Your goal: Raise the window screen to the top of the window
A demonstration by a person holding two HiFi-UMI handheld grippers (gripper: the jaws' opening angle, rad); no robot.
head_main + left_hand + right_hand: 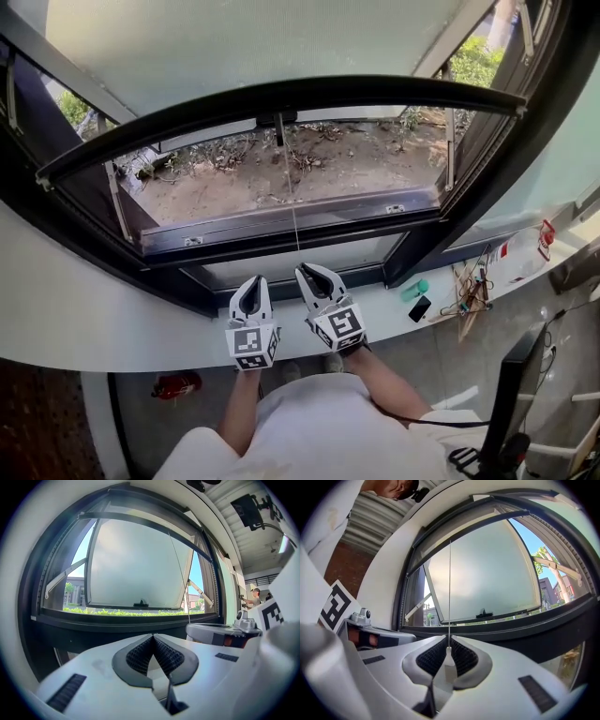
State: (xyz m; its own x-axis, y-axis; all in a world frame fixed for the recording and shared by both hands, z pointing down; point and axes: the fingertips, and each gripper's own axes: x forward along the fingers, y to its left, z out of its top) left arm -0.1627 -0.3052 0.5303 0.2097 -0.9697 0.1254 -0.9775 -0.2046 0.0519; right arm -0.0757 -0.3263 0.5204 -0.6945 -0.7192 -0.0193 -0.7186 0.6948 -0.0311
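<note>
The right claw is pinched narrow on the white end-piece of the pull cord. The cord runs straight up from it to the window screen's dark bottom rail, well above both claws, while the left claw beside it is closed on nothing. If the thin end-piece slips from the pads, the rail could snap upward, and an off-centre pull could jam it. A white windowsill lies below the claws, with a phone to the right claw's right.

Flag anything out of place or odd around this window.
Nothing looks damaged or spilled. The only untidy spot is the right end of the white sill, where a tangle of sticks and cables lies beside a black phone and a teal cup.
</note>
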